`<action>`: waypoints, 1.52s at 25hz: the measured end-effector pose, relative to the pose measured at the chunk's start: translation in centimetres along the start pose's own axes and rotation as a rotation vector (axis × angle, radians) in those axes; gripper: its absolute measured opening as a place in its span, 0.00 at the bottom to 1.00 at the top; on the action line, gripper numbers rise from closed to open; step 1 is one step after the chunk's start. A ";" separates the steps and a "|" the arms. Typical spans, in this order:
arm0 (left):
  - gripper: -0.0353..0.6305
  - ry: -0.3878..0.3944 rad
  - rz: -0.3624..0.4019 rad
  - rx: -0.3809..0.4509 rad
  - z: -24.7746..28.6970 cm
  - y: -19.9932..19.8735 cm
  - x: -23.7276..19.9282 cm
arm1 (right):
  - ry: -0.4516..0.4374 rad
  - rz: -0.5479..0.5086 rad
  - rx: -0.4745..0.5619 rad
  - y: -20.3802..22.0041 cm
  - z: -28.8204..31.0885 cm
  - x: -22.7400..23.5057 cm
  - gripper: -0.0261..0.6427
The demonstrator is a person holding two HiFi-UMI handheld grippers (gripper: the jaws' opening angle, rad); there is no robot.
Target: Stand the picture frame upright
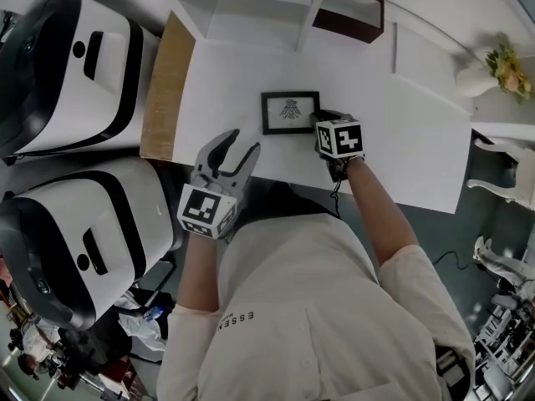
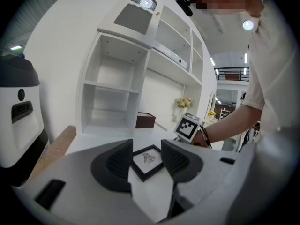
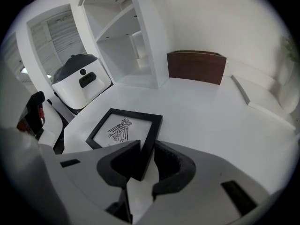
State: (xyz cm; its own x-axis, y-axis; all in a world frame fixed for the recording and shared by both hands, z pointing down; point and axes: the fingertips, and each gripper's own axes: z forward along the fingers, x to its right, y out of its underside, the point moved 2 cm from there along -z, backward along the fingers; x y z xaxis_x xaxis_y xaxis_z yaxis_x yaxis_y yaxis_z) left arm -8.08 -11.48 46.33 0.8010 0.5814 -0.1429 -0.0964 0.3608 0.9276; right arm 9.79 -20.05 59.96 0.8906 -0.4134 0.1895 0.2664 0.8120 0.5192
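White table (image 1: pixel 401 140), right gripper (image 3: pixel 146 150) clamping picture frame (image 1: pixel 290 112)

right gripper (image 3: pixel 147 150) | jaws pinch near corner of picture frame (image 3: pixel 123 129) | frame lying on table (image 3: pixel 211 111)

Black rim on picture frame (image 1: pixel 290 112), white sheet inside with black bird figure; white table (image 1: pixel 401 140) beneath. Black-and-white square markers on left gripper (image 1: pixel 242 141) and right gripper (image 1: pixel 321 121), pale grey shells, dark ribbed pads. Dark brown box (image 1: pixel 349 12), tan wooden board (image 1: pixel 165 86), yellow flowers (image 1: pixel 508 65).
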 end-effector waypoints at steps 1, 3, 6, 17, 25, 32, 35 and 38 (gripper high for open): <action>0.31 0.002 0.001 -0.005 -0.2 0.2 0.1 | 0.001 0.000 -0.003 0.4 -0.2 -0.1 0.19; 0.31 0.009 0.003 -0.021 -0.7 0.6 0.4 | 0.005 0.006 -0.006 1.2 -0.5 -0.4 0.19; 0.31 0.026 0.021 -0.058 -1.6 1.5 0.7 | 0.009 0.013 -0.003 2.3 -1.1 -1.2 0.19; 0.31 0.118 0.022 -0.116 -4.2 3.6 2.0 | 0.028 0.043 -0.003 5.9 -2.7 -3.5 0.19; 0.31 0.171 -0.001 -0.159 -5.9 5.8 2.8 | 0.038 0.056 -0.009 8.2 -3.7 -5.1 0.19; 0.31 0.246 -0.050 -0.238 -6.0 9.2 4.5 | 0.032 0.052 -0.004 10.1 -4.8 -5.9 0.19; 0.31 0.260 -0.049 -0.254 -6.0 10.1 5.2 | 0.030 0.054 -0.006 10.9 -5.2 -6.2 0.19; 0.31 0.295 -0.083 -0.257 -5.6 10.6 6.4 | 0.030 0.050 -0.015 11.7 -5.7 -6.3 0.19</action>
State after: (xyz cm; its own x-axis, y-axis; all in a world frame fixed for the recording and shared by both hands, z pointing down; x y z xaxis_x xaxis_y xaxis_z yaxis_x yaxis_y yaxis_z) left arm -7.31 0.15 53.28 0.6119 0.7133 -0.3416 -0.2128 0.5645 0.7975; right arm 9.39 -5.57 60.12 0.9134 -0.3601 0.1896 0.2270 0.8376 0.4970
